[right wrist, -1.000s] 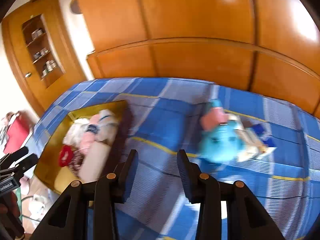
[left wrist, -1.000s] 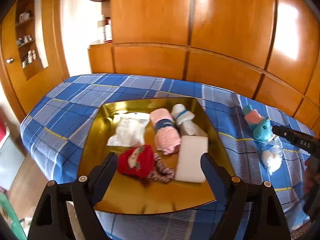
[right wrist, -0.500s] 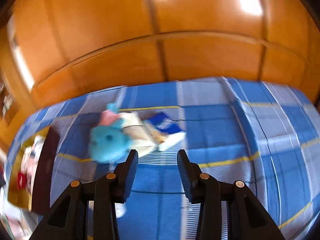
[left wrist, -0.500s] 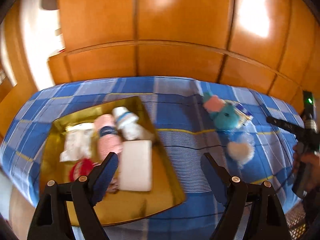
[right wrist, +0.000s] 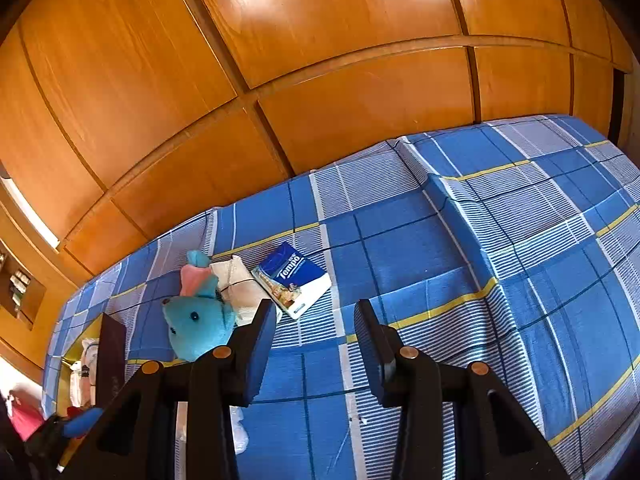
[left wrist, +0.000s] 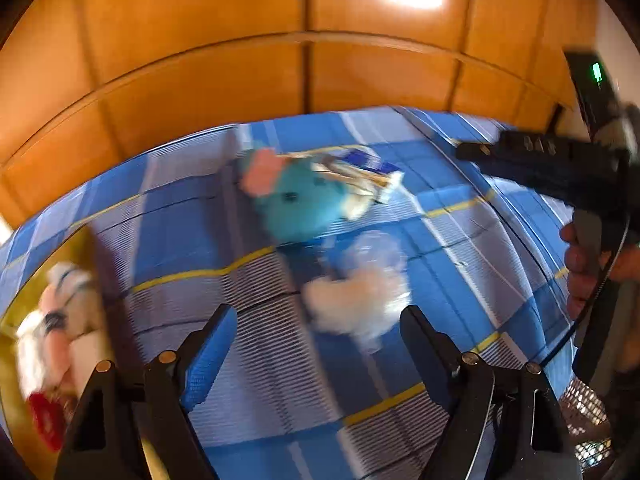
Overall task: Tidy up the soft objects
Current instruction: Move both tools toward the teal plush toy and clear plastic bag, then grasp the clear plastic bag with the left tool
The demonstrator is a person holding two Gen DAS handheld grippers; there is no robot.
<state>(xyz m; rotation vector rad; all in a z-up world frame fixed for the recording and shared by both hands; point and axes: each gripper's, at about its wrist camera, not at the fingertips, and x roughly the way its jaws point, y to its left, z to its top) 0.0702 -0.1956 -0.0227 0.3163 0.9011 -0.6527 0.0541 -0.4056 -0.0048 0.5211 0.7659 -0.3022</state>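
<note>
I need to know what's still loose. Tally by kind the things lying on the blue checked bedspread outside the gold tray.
Teal and pink plush toy: 1
Blue Tempo tissue pack: 1
Cream fabric pouch: 1
White fluffy item in clear plastic bag: 1
Total: 4

The left wrist view is smeared: the blue plush toy [left wrist: 298,204], the white fluffy thing in clear wrap [left wrist: 360,296] and the gold tray [left wrist: 16,312], cut by the edge, show no detail.
</note>
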